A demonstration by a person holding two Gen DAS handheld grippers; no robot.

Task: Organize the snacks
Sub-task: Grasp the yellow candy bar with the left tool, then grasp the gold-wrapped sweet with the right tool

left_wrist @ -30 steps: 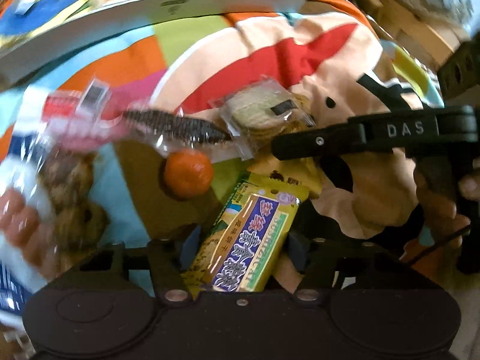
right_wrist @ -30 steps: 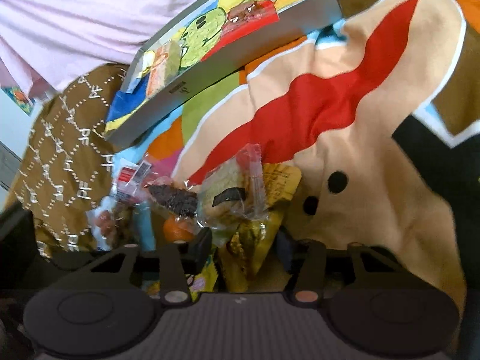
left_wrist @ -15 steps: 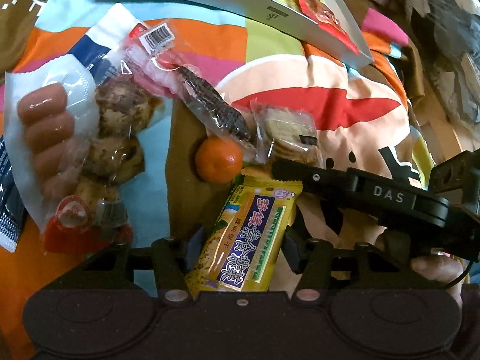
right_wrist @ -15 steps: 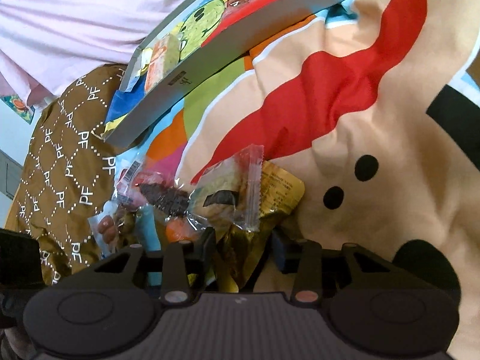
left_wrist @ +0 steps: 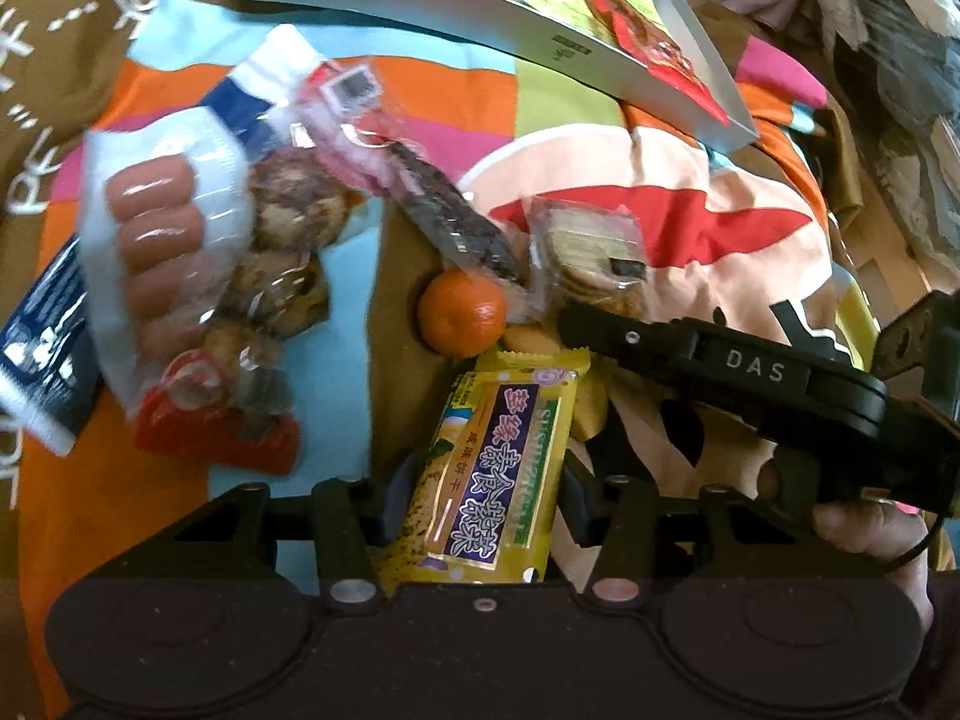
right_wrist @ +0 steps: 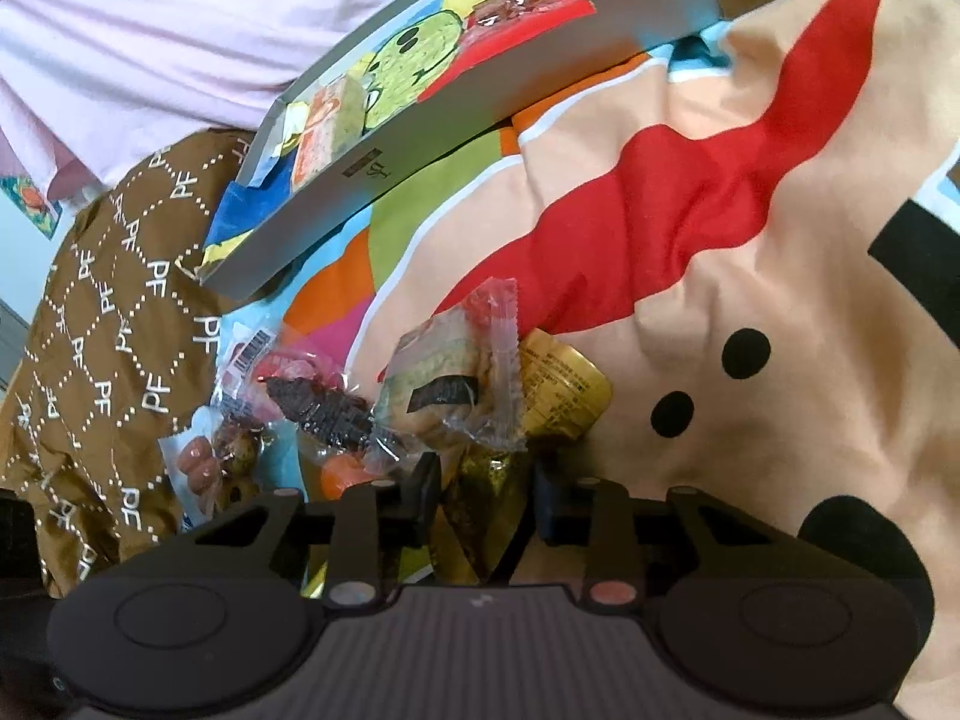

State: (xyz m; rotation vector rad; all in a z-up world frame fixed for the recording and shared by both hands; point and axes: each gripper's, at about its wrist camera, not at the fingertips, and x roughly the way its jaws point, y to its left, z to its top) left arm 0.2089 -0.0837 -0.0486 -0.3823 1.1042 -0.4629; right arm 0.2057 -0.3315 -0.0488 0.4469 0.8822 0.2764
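Snacks, loose pile on a bright cartoon-print blanket (right_wrist: 750, 192). Left wrist view: the left gripper (left_wrist: 480, 495) has its jaws part open on either side of a yellow biscuit packet (left_wrist: 498, 468) with a purple label; they have just been closing, and whether the pads press is unclear. Beyond it lie a small orange (left_wrist: 462, 313), a clear pack of round crackers (left_wrist: 585, 255), a dark ridged bar in a clear wrapper (left_wrist: 453, 213), a bag of sausages (left_wrist: 159, 240), and wrapped brown cakes (left_wrist: 282, 252). The right gripper (left_wrist: 720, 360) reaches in from the right, marked DAS, with a hand (left_wrist: 870, 531) below it. Only the right wrist view shows the right gripper's jaws, narrow, just closing on a crumpled gold wrapper (right_wrist: 486, 492) between them, below the cracker pack. It also shows a flat grey box (right_wrist: 420, 126) with a cartoon-printed inside at the far edge of the blanket, a brown patterned cloth (right_wrist: 108, 312) left, and pale pink fabric (right_wrist: 150, 42) behind.
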